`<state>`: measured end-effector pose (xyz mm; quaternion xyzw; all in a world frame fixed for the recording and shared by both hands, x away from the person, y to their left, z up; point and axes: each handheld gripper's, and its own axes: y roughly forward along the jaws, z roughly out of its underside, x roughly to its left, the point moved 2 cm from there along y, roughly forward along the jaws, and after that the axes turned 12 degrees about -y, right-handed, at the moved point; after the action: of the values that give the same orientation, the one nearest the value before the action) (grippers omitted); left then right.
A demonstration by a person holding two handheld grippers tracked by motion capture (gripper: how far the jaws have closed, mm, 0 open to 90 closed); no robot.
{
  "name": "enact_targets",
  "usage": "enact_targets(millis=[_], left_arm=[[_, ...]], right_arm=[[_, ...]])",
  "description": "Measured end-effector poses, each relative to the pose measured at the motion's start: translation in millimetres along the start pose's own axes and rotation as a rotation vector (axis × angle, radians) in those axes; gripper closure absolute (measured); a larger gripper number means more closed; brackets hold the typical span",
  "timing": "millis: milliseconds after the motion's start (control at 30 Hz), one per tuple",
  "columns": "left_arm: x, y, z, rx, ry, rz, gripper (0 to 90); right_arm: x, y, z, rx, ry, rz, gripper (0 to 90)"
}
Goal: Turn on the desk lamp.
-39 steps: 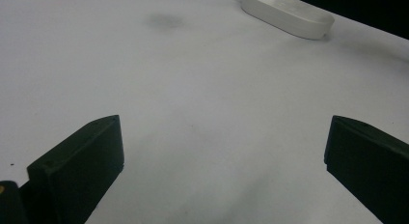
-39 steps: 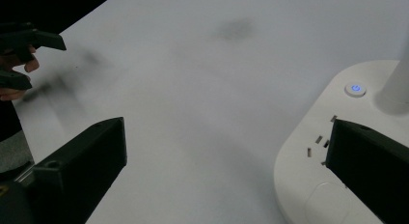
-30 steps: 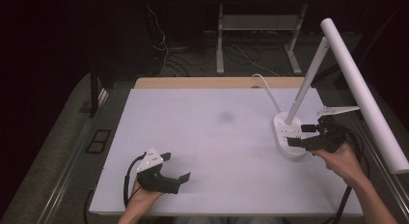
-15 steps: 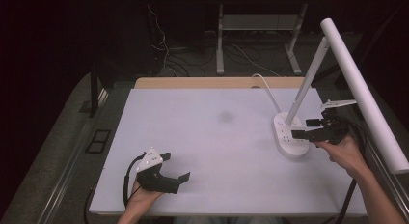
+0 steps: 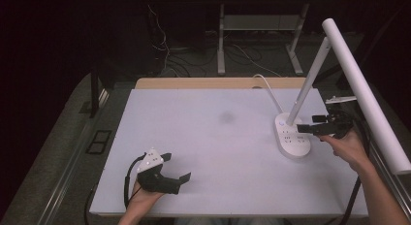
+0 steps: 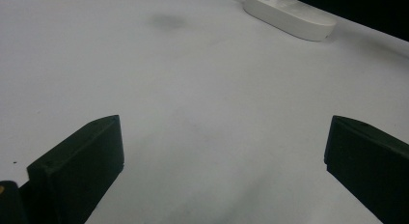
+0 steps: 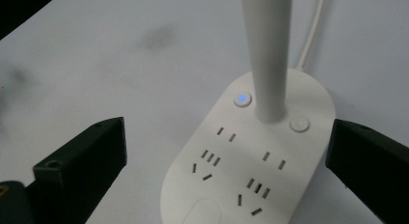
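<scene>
A white desk lamp stands at the table's right side; its oval base [image 5: 292, 136] carries socket slots [image 7: 251, 168], a lit blue button [image 7: 242, 99] and a plain round button [image 7: 299, 124]. Its stem [image 7: 265, 55] rises to a long tube head [image 5: 363, 91]. My right gripper [image 5: 315, 124] is open and hovers just right of and above the base, jaws wide on either side of it in the right gripper view. My left gripper [image 5: 175, 172] rests open near the table's front left, nothing between its jaws; the lamp base [image 6: 288, 16] lies far ahead of it.
The white table top [image 5: 213, 137] has a faint grey smudge [image 5: 226, 117] near its middle. The lamp's white cord [image 5: 269, 91] runs off the back edge. Beyond the table are a dark floor with cables and a desk frame [image 5: 257, 26].
My right gripper has moved up and back a little, closer to the lamp's base and stem. The left gripper has stayed where it was.
</scene>
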<state>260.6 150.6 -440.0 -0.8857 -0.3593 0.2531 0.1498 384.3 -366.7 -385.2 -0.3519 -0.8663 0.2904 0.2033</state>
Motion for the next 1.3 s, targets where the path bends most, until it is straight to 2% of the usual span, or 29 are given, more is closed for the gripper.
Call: enact_targets(millis=[167,200,267,300,367,467,533,633,900,967,1000,1033,1200,1300], left_arm=[[0.1,0.1,0.0,-0.001,-0.001,-0.002,0.0],[0.1,0.3,0.0,-0.001,0.0,-0.001,0.0],[0.1,0.4,0.0,0.001,0.001,0.0,0.0],[0.2,0.5,-0.1,0.001,0.0,0.0,0.0],[0.2,0.5,-0.1,0.001,-0.001,-0.001,0.0],[0.3,0.3,-0.1,0.0,-0.001,-0.002,0.0],[0.6,0.3,-0.2,0.0,0.001,-0.001,0.0],[0.4,0.6,-0.1,0.001,-0.001,0.0,0.0],[0.3,0.9,0.0,0.0,0.0,0.0,0.0],[0.5,0.9,0.0,0.0,-0.001,-0.001,0.0],[0.5,0.9,0.0,0.0,-0.001,-0.001,0.0],[0.5,1.0,0.1,-0.001,-0.003,-0.001,0.0],[0.4,1.2,0.1,0.0,-0.002,-0.001,0.0],[0.4,1.2,0.1,0.0,-0.002,-0.002,0.0]], right_arm=[[-7.0,0.9,0.4,0.001,0.004,0.017,0.4],[-10.3,1.7,1.0,0.005,0.011,0.023,4.8],[-12.2,1.8,1.5,0.002,0.008,0.024,6.0],[-16.2,2.2,2.1,0.003,0.022,0.044,6.6],[-19.9,2.0,3.1,-0.004,0.025,0.049,15.7],[-24.5,1.2,4.4,-0.01,0.033,0.064,16.7],[-29.6,-0.4,5.7,-0.027,0.044,0.065,24.1],[-33.6,-1.4,6.6,-0.043,0.056,0.079,29.3],[-41.6,1.5,9.1,-0.062,0.079,0.07,41.7],[-44.4,3.9,10.3,-0.058,0.092,0.058,50.6],[-44.4,3.9,10.3,-0.058,0.092,0.058,50.6],[-45.5,6.2,11.2,-0.045,0.111,0.041,56.3],[-47.4,10.8,13.0,-0.029,0.105,0.024,65.0],[-47.5,15.1,12.7,-0.023,0.105,0.013,74.1]])
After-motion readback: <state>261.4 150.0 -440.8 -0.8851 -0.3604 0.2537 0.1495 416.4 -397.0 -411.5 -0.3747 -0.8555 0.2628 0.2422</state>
